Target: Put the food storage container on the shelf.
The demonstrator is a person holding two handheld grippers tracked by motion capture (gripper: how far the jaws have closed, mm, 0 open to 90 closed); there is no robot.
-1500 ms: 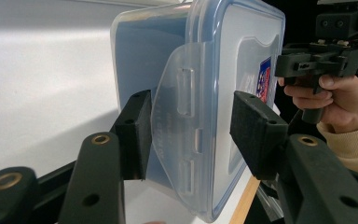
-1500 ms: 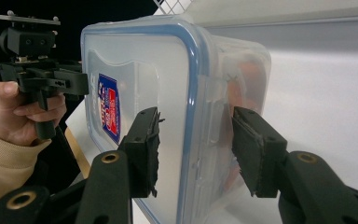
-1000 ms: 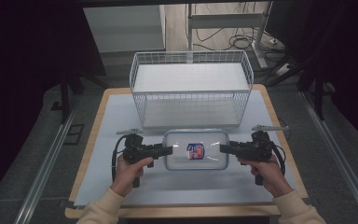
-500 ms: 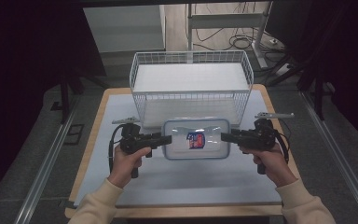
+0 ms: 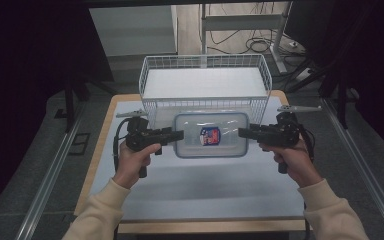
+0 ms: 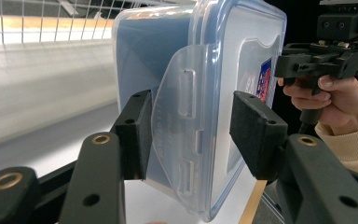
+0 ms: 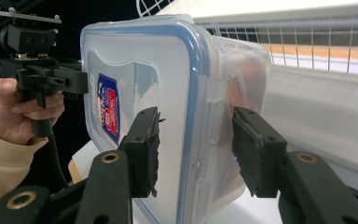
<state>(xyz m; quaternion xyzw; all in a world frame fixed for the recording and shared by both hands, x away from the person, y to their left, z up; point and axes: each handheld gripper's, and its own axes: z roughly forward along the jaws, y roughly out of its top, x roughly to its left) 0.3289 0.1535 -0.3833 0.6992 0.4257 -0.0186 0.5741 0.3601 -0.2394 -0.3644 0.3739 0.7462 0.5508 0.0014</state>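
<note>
The box (image 5: pixel 211 135), a clear lidded container with a blue seal, hangs near the centre of the high view, lifted off the surface (image 5: pixel 195 185) and carried between both tools. The left tool (image 5: pixel 176 135) pinches its left end over the latch flap, and the right tool (image 5: pixel 244 133) pinches the opposite end; in each gripper view the black pads sit against the lid on one side and the base on the other. The pick-up looks done. What is left, as far as I can judge, is to carry the box up over the near rim of the wire basket (image 5: pixel 205 85) just above it in the frame and set it down inside. The basket floor is bare and looks wide enough to take the box, though the fit between the side walls may be close for the tools. The near rim is the edge to watch. The lower half of the frame is open surface.
</note>
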